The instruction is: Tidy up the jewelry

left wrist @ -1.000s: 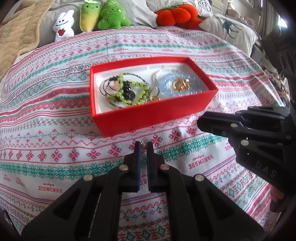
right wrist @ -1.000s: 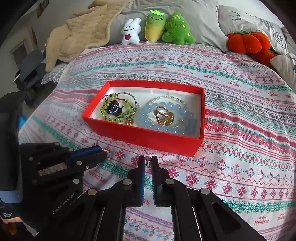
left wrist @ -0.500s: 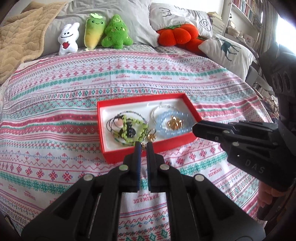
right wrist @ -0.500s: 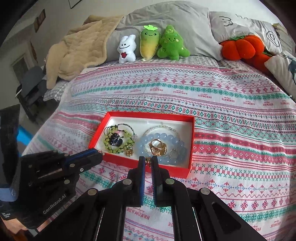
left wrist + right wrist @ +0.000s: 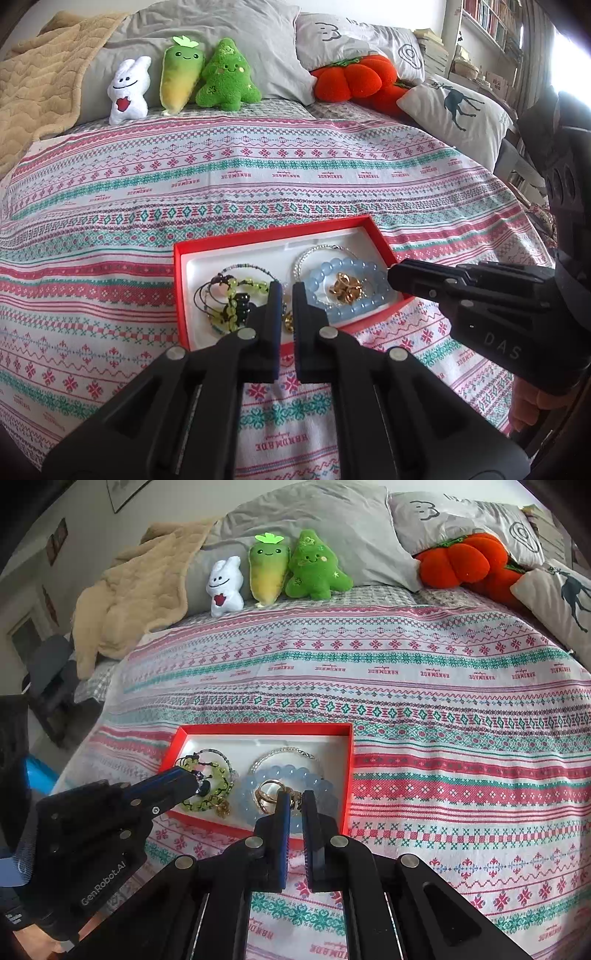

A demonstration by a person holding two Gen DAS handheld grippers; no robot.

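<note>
Lowest in the left wrist view, the left gripper [image 5: 287,295] has its fingers drawn almost together, a small gold piece [image 5: 288,322] showing in the slit between them; whether the piece is pinched or lies in the box behind, the frame does not settle. The right gripper [image 5: 296,800], bottom centre of its own view, is likewise nearly closed, with a small gold bit [image 5: 295,797] at its tips, equally unclear.

Just beyond both, the red box [image 5: 347,775] sits on the patterned bedspread [image 5: 443,686]. It holds a green bead bracelet [image 5: 207,775] on the left and a blue bead bracelet [image 5: 317,786] ringing gold rings [image 5: 267,794] on the right.

Only the left view shows the right gripper entering from the right edge, its tip over the box's right rim, and bookshelves [image 5: 491,18] upper right. Only the right view shows a chair [image 5: 48,675] at the left edge.

Farthest back lie three plush toys [image 5: 181,85], grey pillows [image 5: 258,40], an orange plush [image 5: 354,81] and a tan blanket [image 5: 33,92].
</note>
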